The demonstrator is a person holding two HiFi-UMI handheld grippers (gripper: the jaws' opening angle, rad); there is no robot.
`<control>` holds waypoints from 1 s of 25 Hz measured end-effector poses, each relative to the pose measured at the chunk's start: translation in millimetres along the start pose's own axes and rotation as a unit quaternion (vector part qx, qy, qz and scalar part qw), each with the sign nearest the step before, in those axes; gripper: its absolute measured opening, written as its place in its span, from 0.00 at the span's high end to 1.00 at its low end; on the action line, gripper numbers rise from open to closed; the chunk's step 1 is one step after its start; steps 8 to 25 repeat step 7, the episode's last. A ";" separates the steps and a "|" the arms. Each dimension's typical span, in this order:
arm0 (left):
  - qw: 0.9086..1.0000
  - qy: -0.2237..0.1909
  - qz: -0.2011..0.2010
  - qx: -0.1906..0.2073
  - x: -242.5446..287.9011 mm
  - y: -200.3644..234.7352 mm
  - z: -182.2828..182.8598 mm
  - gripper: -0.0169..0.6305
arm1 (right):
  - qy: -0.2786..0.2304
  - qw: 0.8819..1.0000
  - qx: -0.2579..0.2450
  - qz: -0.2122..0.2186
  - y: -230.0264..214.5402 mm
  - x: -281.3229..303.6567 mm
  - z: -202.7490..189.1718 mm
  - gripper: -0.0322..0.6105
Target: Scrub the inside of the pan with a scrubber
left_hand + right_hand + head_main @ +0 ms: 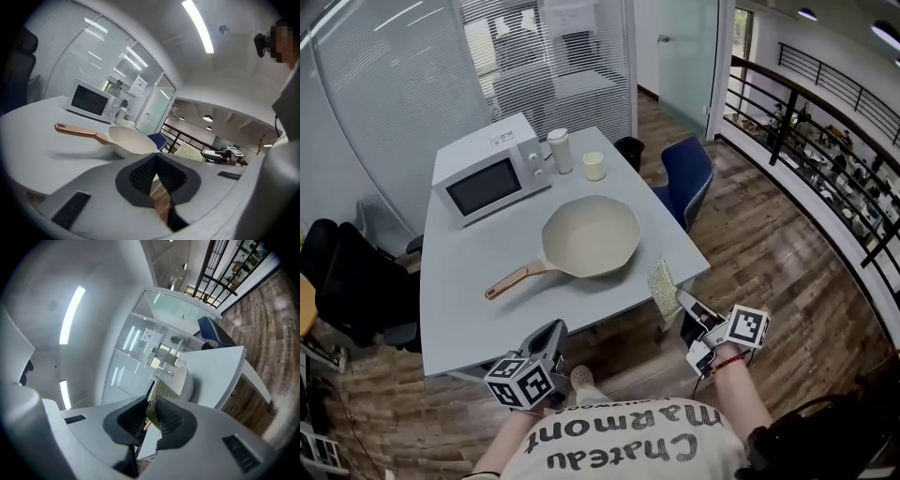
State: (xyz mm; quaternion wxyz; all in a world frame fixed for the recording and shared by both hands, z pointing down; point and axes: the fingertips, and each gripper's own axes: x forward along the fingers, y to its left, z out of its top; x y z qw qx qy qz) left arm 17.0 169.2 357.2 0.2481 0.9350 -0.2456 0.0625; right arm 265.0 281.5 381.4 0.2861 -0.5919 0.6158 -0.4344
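Observation:
A cream pan [592, 236] with a copper-coloured handle [512, 280] rests on the grey table [469, 300], handle toward the front left. It also shows in the left gripper view, pan [129, 140]. My right gripper [678, 295] is below the table's front right corner, shut on a yellow-green mesh scrubber [664, 279] that sticks up beside the table edge. The scrubber [161, 391] stands pinched between the jaws in the right gripper view. My left gripper [555, 330] hangs at the table's front edge, shut with nothing in it.
A white microwave [490, 169] stands at the back left of the table, with a tall cup [560, 150] and a short cup [594, 166] beside it. A blue chair [688, 176] sits at the right, black chairs [347, 286] at the left. A railing [811, 141] runs along the right.

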 end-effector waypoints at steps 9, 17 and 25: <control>1.000 0.002 -0.007 0.012 4.2 -4.2 2.5 0.99 | 0.009 1.000 -0.009 0.017 6.3 8.5 -2.0 0.87; 1.000 0.002 -0.007 0.012 4.2 -4.2 2.5 0.99 | 0.009 1.000 -0.009 0.017 6.3 8.5 -2.0 0.87; 1.000 0.002 -0.007 0.012 4.2 -4.2 2.5 0.99 | 0.009 1.000 -0.009 0.017 6.3 8.5 -2.0 0.87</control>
